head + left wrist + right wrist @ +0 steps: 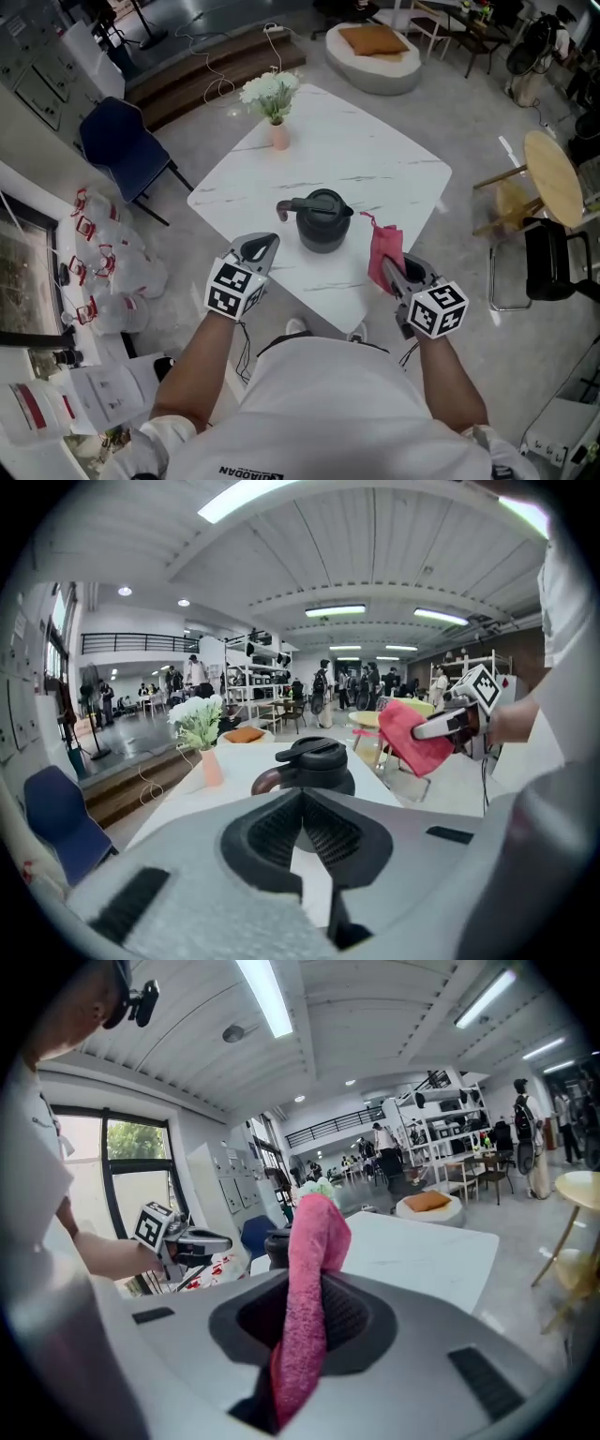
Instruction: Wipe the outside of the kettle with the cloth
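Table (375, 159) mostly open
Obstacles: kettle (323, 223) mid-table, handle sticking left; flower vase (278, 131) at far corner. Free room all round kettle.

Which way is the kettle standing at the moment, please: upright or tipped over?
Upright. The kettle stands on its base on the table, and its lid sits on top, seen from above in the head view.

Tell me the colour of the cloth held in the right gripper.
Pinkish red cloth; best seen in the right gripper view.
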A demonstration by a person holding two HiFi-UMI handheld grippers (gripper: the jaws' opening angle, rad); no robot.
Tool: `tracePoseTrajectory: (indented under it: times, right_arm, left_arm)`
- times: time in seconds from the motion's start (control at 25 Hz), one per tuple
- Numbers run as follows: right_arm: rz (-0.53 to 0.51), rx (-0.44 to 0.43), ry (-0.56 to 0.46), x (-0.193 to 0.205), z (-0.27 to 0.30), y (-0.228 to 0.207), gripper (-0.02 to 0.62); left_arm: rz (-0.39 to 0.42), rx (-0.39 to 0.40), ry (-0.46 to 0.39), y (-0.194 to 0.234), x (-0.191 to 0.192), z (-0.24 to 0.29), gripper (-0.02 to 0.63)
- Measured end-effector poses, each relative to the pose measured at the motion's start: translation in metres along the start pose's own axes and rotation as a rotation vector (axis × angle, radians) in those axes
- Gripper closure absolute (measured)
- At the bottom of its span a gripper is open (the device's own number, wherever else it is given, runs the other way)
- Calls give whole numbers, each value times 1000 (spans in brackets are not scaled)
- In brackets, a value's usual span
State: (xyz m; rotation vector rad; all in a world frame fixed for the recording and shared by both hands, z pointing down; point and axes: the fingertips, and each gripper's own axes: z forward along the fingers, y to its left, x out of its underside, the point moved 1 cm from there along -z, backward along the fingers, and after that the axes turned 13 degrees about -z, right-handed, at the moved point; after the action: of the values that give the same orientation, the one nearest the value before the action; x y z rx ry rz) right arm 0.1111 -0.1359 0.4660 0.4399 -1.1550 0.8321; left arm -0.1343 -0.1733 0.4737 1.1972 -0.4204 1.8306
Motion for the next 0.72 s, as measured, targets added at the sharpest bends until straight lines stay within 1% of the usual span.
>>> tracePoseTrajectory:
  times: [0.04,0.12,0.28,0.4,0.48,0.6,0.72]
  right_arm:
    - [3,9,-2,-1,0,0,531]
    - [1,26,-1,-2,0,2,531]
    - [-2,59,9,-1,3,1,531]
    - [6,86,17,0,2,-1,531]
    - [12,106,19,1,1,-3,531]
    - [20,131,23,2,-1,-5,531]
    - [27,153,25,3,-2,-7,531]
  left_arm:
    - [30,1,11,9,-1,5,590]
    - [86,15,44,25,-2,16,548]
    - [200,46,132,57,-1,46,517]
    - [237,117,193,62,6,65,448]
    - [283,163,224,61,9,76,423]
    - [342,215,256,59,11,87,422]
    - [388,287,289,54,14,96,422]
